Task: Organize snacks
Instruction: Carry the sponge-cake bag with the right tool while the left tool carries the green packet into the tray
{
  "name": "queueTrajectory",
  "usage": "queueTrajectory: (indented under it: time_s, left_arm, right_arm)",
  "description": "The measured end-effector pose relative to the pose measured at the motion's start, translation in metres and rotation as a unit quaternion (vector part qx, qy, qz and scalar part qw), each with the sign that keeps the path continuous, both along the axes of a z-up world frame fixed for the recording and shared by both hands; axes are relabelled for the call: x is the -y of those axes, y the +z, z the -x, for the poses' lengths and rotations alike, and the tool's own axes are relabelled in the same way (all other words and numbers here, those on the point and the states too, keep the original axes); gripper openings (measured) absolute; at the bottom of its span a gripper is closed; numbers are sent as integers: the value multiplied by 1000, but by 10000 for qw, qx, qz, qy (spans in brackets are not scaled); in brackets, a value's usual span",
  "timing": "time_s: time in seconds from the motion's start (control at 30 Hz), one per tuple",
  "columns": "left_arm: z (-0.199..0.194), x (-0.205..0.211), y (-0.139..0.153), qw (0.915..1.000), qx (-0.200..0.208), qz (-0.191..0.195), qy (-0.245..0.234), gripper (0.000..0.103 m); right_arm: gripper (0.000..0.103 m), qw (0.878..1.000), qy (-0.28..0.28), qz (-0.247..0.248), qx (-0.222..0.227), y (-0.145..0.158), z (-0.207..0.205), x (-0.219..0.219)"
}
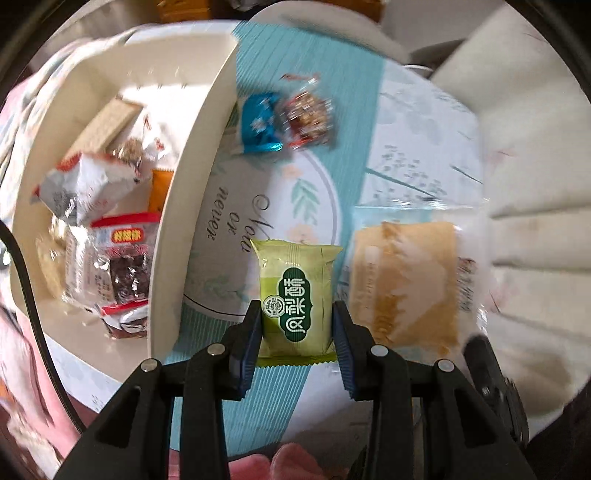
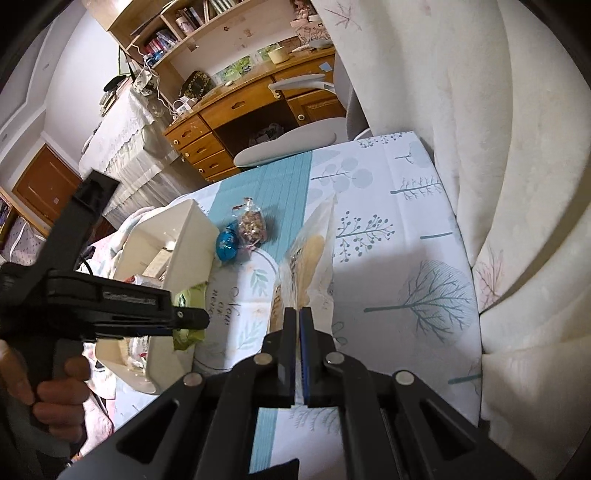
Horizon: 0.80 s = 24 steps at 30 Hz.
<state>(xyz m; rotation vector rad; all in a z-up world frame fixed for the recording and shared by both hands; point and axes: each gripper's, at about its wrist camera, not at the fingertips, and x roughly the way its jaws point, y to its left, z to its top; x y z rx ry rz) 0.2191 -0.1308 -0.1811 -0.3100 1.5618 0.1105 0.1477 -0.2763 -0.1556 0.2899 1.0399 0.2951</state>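
Beside the cream bin, the left gripper clenched the green pastry packet above the cloth; the right gripper apparently pinched the clear cake wrapper. Lifting over the rim before releasing looked wise.

A honey-coloured wooden desk with drawers stands against the pale wall, a wooden bookshelf above it. A grey swivel chair sits before it. Cream quilted upholstery rises at right.
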Motion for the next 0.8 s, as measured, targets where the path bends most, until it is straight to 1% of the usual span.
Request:
queueTrajectory:
  time_s: [0.07, 0.13, 0.23, 0.37, 0.47, 0.6, 0.8]
  left_arm:
    - [-9, -2, 10, 9999, 71, 32, -141, 35]
    - [-5, -12, 19, 9995, 133, 86, -255, 35]
    - [6, -21, 34, 9987, 221, 149, -441, 35]
    - [22, -43, 43, 9978, 284, 190, -572, 35]
    - [31, -63, 53, 9962, 413, 141, -752, 35]
    - [39, -92, 63, 9942, 580, 84, -904, 36]
    - [45, -138, 75, 9909, 813, 9, -1070, 36]
  right_arm:
    - [1, 10000, -8, -1, 30, 4, 3, -4]
    - [1, 10000, -34, 6, 71, 9, 6, -10]
    - [1, 9999, 6, 50, 152, 17, 12, -22]
    - [1, 9996, 87, 112, 255, 29, 19, -43]
    - [1, 9992, 107, 124, 370, 40, 23, -58]
    - [1, 9978, 80, 125, 644, 62, 29, -84]
    - [1, 9954, -100, 29, 953, 85, 34, -121]
